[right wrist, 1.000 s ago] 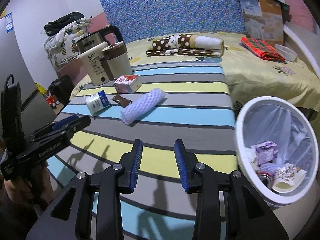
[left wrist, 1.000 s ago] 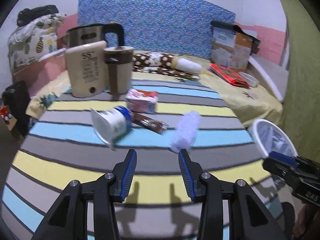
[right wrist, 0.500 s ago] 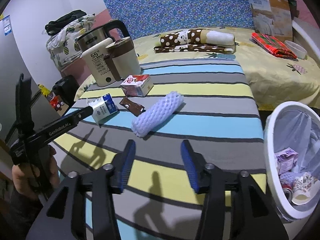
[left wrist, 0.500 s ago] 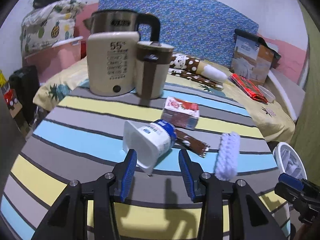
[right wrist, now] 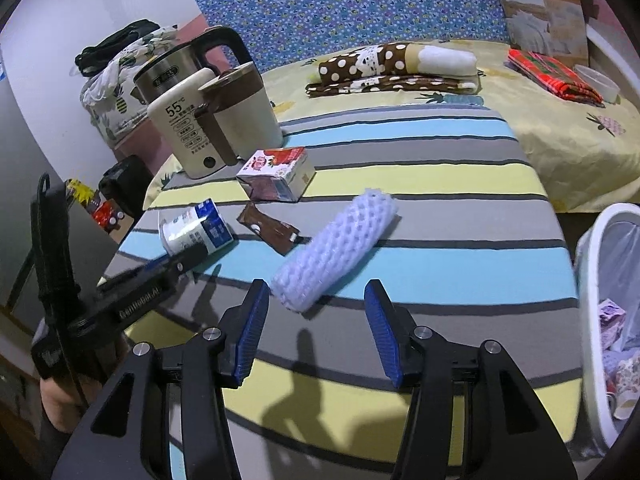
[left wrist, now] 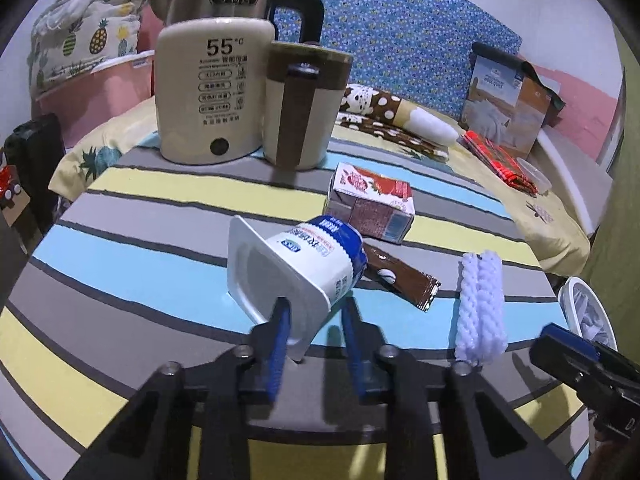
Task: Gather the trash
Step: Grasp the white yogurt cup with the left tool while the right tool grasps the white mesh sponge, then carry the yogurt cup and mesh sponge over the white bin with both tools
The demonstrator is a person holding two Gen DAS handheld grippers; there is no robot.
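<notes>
Yogurt cup (left wrist: 296, 268) lay tipped on the striped surface (left wrist: 120, 272); left gripper (left wrist: 314, 322) fingers had just been closing, pinching its rim wall — one inside. Right gripper (right wrist: 316, 320) fingers stood spread before the foam net (right wrist: 334, 250), likely the next pickup for the bin (right wrist: 588, 264).

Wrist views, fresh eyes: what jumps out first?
The left gripper, whose jaws have just been closing, pinches the rim of a tipped yogurt cup on the striped table. The right gripper is open just short of a white foam net sleeve. A white bin holding trash stands at the table's right edge.
</notes>
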